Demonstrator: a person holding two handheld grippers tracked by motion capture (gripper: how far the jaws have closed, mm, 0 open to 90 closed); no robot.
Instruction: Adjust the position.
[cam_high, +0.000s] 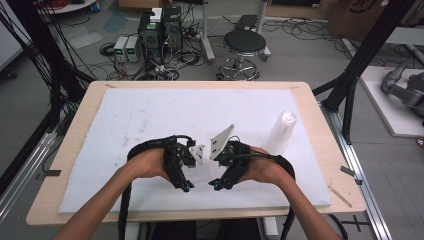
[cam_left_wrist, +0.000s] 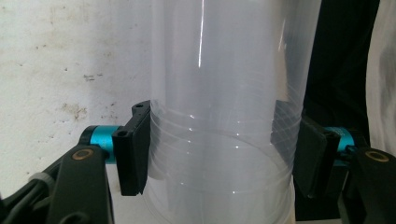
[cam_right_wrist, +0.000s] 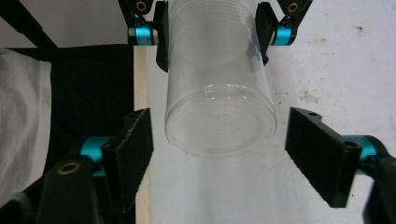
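Note:
A clear plastic cup (cam_left_wrist: 224, 116) lies level above the white board, and ring lines near its wide end suggest nested cups. My left gripper (cam_left_wrist: 219, 149) is shut on it, one pad pressing each side. The cup's closed base (cam_right_wrist: 219, 126) faces the right gripper view. There my right gripper (cam_right_wrist: 219, 140) stands open around that base, with a gap on both sides. From the high view, the left gripper (cam_high: 185, 182) and the right gripper (cam_high: 218, 181) face each other near the table's front edge, with the faint cup (cam_high: 202, 172) between them.
A tall stack of clear cups (cam_high: 282, 131) stands upright on the white foam board (cam_high: 150, 115), to the right of my hands. The board covers most of the wooden table (cam_high: 75, 125). Beyond the table are a stool (cam_high: 244, 45) and cabled equipment (cam_high: 157, 35).

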